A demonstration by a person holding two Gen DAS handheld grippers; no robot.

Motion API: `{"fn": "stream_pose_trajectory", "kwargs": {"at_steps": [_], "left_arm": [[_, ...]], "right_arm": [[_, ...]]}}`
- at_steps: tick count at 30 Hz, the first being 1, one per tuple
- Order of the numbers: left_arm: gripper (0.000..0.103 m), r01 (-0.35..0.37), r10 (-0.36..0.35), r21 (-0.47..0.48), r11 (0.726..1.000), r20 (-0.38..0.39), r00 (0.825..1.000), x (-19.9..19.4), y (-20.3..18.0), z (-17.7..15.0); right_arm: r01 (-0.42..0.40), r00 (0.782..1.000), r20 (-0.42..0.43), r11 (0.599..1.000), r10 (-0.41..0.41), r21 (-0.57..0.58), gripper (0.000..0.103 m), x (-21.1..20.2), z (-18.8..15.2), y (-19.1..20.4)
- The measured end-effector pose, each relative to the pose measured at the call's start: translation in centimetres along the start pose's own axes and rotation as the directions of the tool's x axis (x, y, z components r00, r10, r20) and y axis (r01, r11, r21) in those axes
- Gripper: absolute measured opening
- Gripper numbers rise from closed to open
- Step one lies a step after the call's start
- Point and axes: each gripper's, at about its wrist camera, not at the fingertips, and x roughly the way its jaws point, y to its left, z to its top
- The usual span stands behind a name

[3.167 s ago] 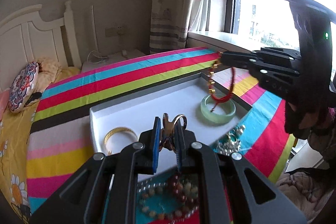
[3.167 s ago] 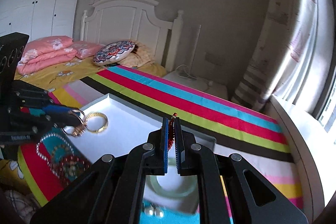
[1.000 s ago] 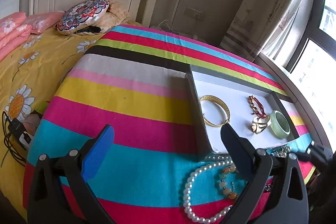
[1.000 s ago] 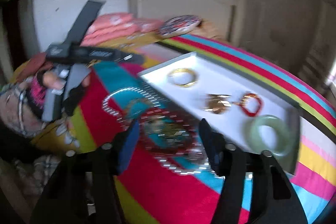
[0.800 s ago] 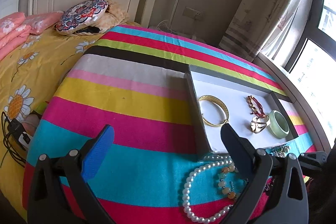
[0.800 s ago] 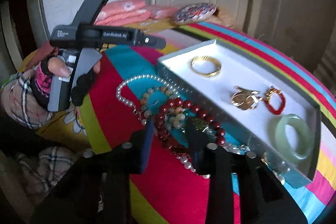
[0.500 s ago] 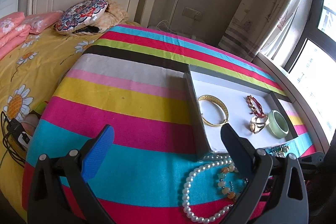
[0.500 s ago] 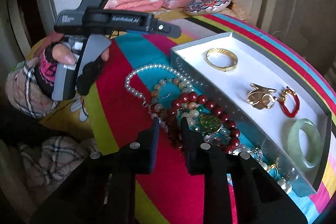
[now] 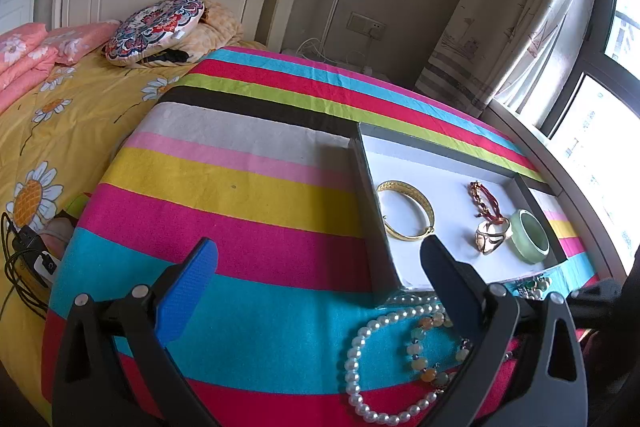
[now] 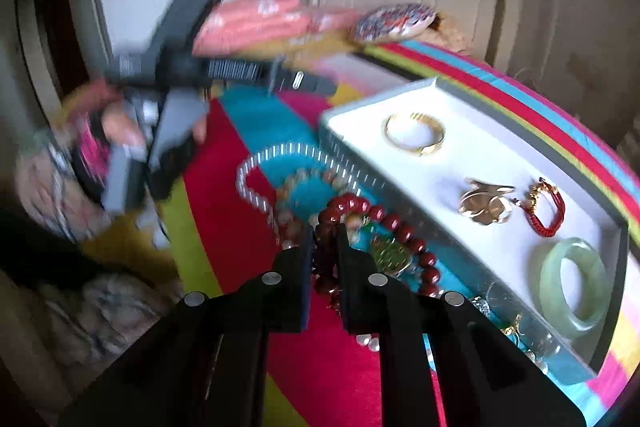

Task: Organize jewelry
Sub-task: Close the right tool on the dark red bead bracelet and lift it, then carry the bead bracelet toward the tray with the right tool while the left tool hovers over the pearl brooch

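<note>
A white tray [image 9: 444, 169] on the striped cloth holds a gold bangle [image 9: 406, 209], a red cord bracelet [image 9: 486, 203], a gold ring piece [image 9: 490, 237] and a green jade bangle [image 9: 530, 235]. A pearl necklace [image 9: 360, 351] and a pastel bead bracelet [image 9: 420, 351] lie on the cloth in front of the tray. My left gripper [image 9: 318, 269] is wide open and empty above the cloth, left of the tray. My right gripper [image 10: 324, 241] is closed on the dark red bead bracelet [image 10: 396, 227], which lies beside the tray [image 10: 500, 155]. The right wrist view is blurred.
The striped cloth [image 9: 240, 187] covers a round surface beside a bed with a yellow floral sheet [image 9: 52, 115] and a patterned cushion [image 9: 156, 27]. A window and curtain [image 9: 520, 27] stand at the right. A small heap of green and silver jewelry [image 9: 534, 285] lies by the tray's near corner.
My right gripper has dropped to the red bead bracelet and narrowed from open to closed on it. My left gripper has stayed open and nearly still.
</note>
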Motion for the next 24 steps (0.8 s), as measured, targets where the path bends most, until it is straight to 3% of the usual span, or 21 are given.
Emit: {"fn": "stream_pose_trajectory", "kwargs": {"at_steps": [5, 7, 12, 19, 24], "left_arm": [[0.1, 0.0, 0.0, 0.0, 1.0, 0.0, 1.0, 0.0, 0.1, 0.0], [0.1, 0.001, -0.001, 0.0, 1.0, -0.002, 1.0, 0.0, 0.1, 0.0], [0.1, 0.001, -0.001, 0.001, 1.0, -0.003, 1.0, 0.1, 0.1, 0.0], [0.1, 0.002, -0.002, 0.002, 1.0, -0.006, 1.0, 0.1, 0.1, 0.0], [0.1, 0.002, -0.002, 0.024, 1.0, -0.014, 1.0, 0.2, -0.3, -0.2]], "right_arm": [[-0.125, 0.985, 0.143, 0.971, 0.096, 0.204, 0.012, -2.4, 0.7, -3.7], [-0.196, 0.964, 0.229, 0.943, 0.135, 0.27, 0.012, -3.8, 0.8, -5.3], [-0.225, 0.936, 0.334, 0.922, 0.114, 0.316, 0.012, -6.5, 0.8, -6.8], [-0.108, 0.914, 0.405, 0.942, -0.032, 0.319, 0.012, -10.8, -0.4, -7.3], [0.022, 0.887, 0.415, 0.917, -0.202, 0.398, 0.012, -13.6, -3.4, -10.0]]}}
